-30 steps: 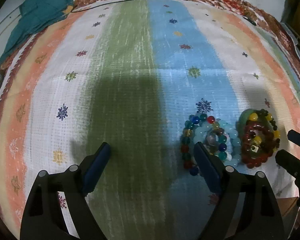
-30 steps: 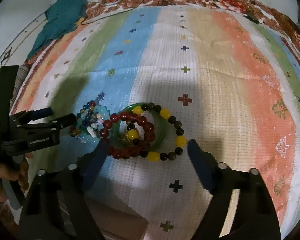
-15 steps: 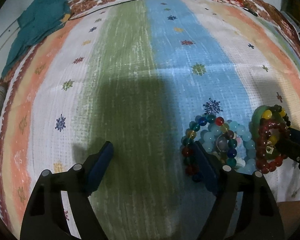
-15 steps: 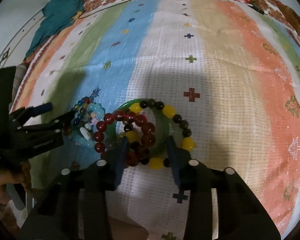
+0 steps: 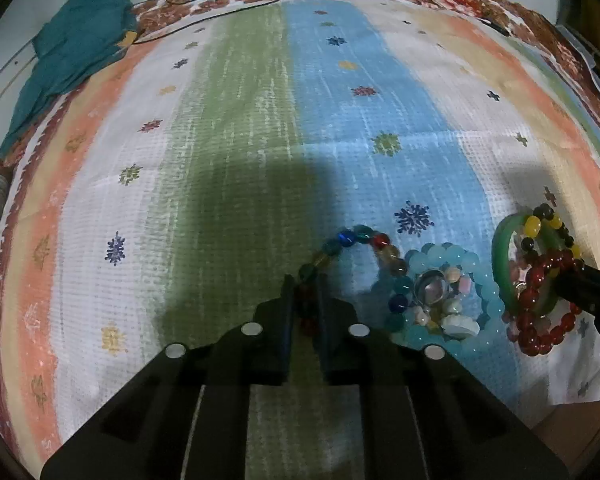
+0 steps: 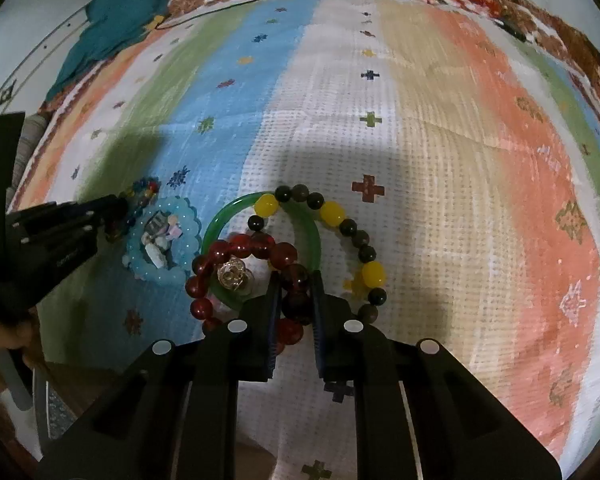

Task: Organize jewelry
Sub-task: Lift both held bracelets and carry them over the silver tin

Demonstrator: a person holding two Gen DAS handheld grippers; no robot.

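Both claws have just closed, my left claw (image 5: 303, 300) clamped on the multicolour bead bracelet (image 5: 354, 240) and my right claw (image 6: 294, 300) on the dark red bead bracelet (image 6: 260, 246), everything still heaped on the bedspread (image 5: 240, 140), sorting barely begun.

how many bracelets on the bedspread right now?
5: multicoloured bracelet in the left claw, pale blue bracelet, green bangle, yellow-and-dark bracelet, red bracelet in the right claw. Overlaps may hide more.

The multicolour bracelet (image 5: 364, 256) disappears between the left fingers (image 5: 286, 312); red beads (image 6: 236, 252) vanish behind the right ones (image 6: 274, 308). The hand (image 6: 0, 344) is cropped.
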